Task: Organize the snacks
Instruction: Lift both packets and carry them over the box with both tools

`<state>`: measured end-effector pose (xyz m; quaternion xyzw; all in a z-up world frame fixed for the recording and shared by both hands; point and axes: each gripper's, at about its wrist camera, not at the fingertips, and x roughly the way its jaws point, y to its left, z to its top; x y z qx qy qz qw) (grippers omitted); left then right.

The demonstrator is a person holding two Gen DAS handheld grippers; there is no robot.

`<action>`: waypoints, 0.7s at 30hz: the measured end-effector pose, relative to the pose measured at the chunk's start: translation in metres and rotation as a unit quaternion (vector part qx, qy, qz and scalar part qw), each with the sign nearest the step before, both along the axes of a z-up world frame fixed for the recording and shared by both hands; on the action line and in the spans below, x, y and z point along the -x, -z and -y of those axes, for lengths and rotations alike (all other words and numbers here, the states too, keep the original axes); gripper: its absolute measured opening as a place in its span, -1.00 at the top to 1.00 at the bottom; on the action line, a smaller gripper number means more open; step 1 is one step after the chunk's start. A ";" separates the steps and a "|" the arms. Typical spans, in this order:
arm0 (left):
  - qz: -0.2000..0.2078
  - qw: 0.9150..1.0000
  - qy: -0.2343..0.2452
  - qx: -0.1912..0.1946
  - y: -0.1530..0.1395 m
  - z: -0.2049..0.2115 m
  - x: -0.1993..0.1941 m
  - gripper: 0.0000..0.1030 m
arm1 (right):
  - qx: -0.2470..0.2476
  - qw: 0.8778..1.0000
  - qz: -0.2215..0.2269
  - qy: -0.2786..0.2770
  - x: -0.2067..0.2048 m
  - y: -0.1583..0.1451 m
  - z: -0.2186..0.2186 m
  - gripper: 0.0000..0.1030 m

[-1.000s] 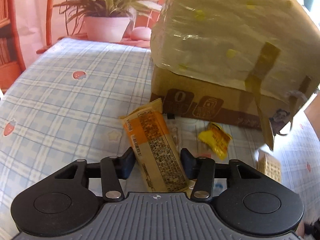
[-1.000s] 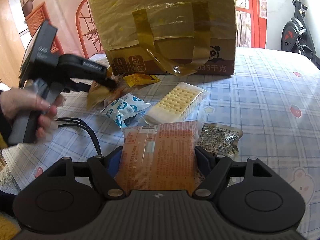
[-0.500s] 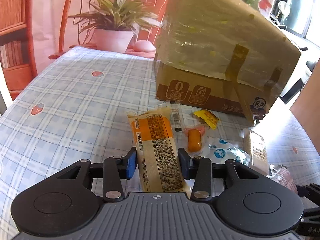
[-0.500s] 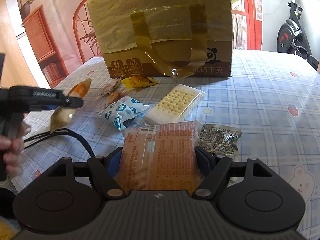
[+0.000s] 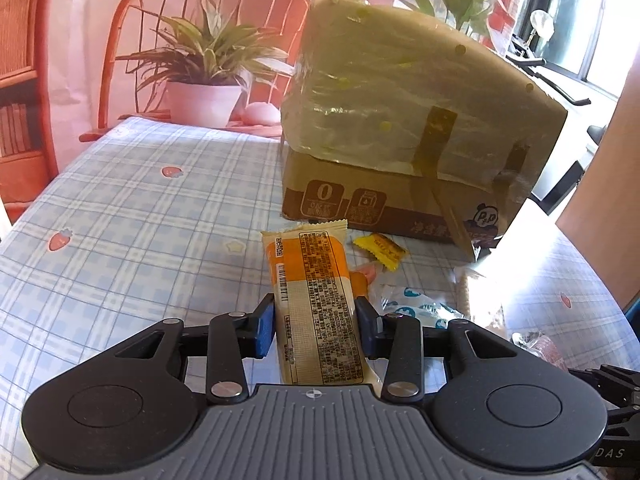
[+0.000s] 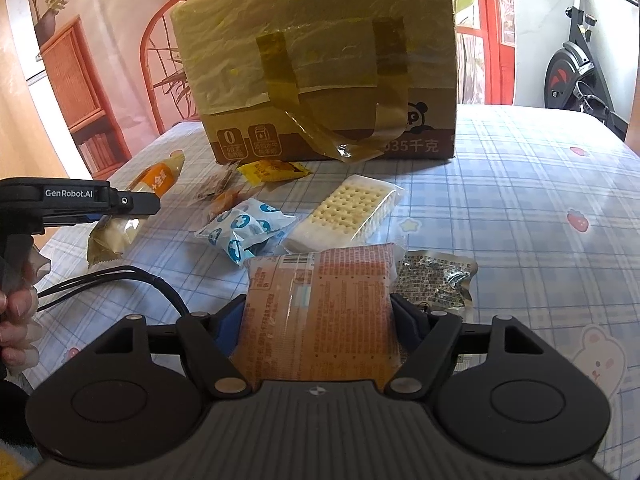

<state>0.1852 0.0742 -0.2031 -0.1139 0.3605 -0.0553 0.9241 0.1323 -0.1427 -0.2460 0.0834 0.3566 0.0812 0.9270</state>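
The left tool [image 5: 315, 322] grips a long orange-and-cream snack bar [image 5: 316, 304] across its lower half, its jaws set narrow and just drawn in tighter against the wrapper; the bar points up and away from the camera, raised above the counter [image 5: 132, 216]. From the right wrist view the same bar [image 6: 158, 178] sticks out on both sides of the left tool [image 6: 132, 204], which a hand [image 6: 18, 320] holds at the left edge, only partly in frame.

The right tool [image 6: 320, 320] holds a wide orange biscuit packet [image 6: 320, 312] between jaws set at a middling width, pads pressed to both sides; the packet's near end is hidden behind the tool's body.

Loose snacks lie on the checked cloth in front of a taped cardboard box [image 6: 320, 68]: a yellow sachet [image 6: 272, 170], a blue-and-white wrapped pack [image 6: 244, 230], a clear-wrapped cracker pack [image 6: 348, 210] and a silver printed pouch [image 6: 434, 280], partly covered by the biscuit packet. A small orange item beside the blue-and-white pack is too crumpled to identify. In the left wrist view sun glare washes out the snacks at the right.
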 end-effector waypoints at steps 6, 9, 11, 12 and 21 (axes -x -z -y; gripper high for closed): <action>0.017 1.000 -0.001 0.003 -0.012 -0.003 -0.001 0.17 | -0.008 1.000 0.011 0.009 0.001 -0.007 0.008 -0.45; 0.027 1.000 -0.006 0.008 -0.020 -0.005 -0.001 0.17 | -0.008 1.000 0.023 0.018 0.002 -0.013 0.012 -0.45; 0.031 0.999 -0.006 0.008 -0.025 -0.004 -0.001 0.17 | -0.010 0.999 0.028 0.025 0.002 -0.017 0.016 -0.45; 0.034 0.999 -0.004 0.008 -0.026 -0.002 0.000 0.17 | -0.011 0.999 0.031 0.027 0.002 -0.019 0.018 -0.45; 0.054 0.998 0.008 0.022 -0.037 0.003 0.001 0.17 | 0.000 0.995 0.084 0.047 0.005 -0.038 0.028 -0.45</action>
